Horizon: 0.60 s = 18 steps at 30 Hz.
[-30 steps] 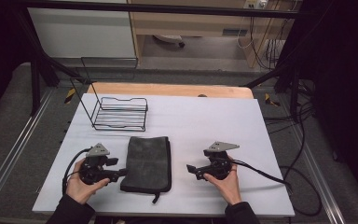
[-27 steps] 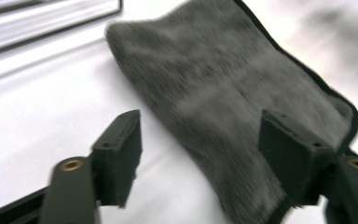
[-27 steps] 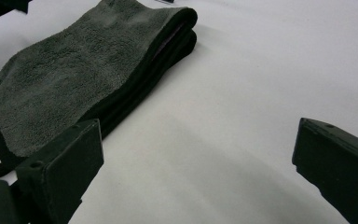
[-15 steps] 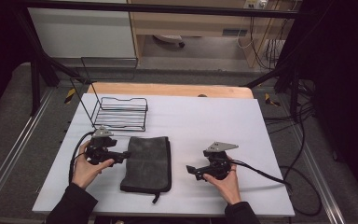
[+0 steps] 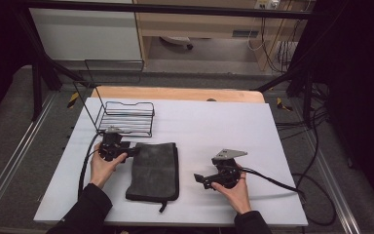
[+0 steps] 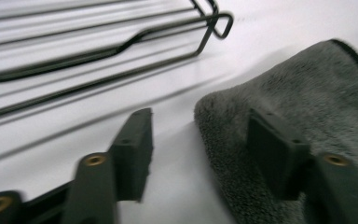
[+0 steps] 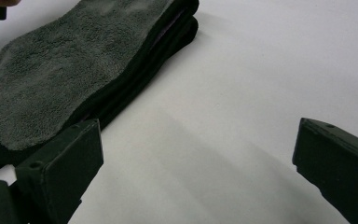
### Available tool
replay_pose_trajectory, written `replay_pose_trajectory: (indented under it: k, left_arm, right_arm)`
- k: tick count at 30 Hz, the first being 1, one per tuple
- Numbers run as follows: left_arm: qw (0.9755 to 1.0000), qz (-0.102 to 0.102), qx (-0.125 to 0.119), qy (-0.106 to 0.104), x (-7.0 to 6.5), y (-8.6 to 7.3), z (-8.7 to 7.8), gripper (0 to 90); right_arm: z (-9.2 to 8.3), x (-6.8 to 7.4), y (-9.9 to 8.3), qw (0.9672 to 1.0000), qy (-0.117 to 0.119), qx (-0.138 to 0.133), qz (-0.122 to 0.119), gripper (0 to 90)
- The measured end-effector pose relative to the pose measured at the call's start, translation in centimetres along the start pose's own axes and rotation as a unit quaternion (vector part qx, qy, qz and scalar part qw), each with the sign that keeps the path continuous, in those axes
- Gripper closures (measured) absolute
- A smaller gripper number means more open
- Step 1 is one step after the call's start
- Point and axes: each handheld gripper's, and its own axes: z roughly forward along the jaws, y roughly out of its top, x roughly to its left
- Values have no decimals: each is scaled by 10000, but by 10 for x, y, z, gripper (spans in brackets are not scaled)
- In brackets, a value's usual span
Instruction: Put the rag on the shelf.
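Note:
A folded dark grey towel point(image 5: 153, 170) lies flat on the white table point(image 5: 214, 122). My left gripper point(image 5: 135, 150) is at the towel's far left corner, low over the table. In the left gripper view its jaws point(image 6: 198, 126) have just been closing. One jaw is over bare table and the other over the towel point(image 6: 307, 93), with the towel's edge between them and a gap on both sides. My right gripper point(image 5: 199, 178) rests to the right of the towel, pointing at it. Its jaws point(image 7: 198, 135) stand wide open over bare table, short of the towel point(image 7: 65, 70).
A black wire rack point(image 5: 126, 117) stands at the back left, just beyond my left gripper, and its base wires point(image 6: 121, 46) lie close ahead in the left gripper view. Cables trail from both grippers. A wooden strip point(image 5: 175, 92) borders the table's far edge.
My left hand has moved away from the person along the towel's left side, from its near part to its far left corner by the rack. The right hand has stayed put.

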Motion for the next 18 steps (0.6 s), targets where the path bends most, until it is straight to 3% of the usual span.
replay_pose_trajectory:
  k: [6, 18]
  left_arm:
    - [9999, 44, 97, -82, -3, -3, 10, 540]
    - [9997, 25, 109, -205, -7, -6, 14, 704]
  right_arm:
    - [2, 0, 0, 10000, 13, 17, 13, 24]
    - [5, 0, 6, 9999, -18, -90, 95, 21]
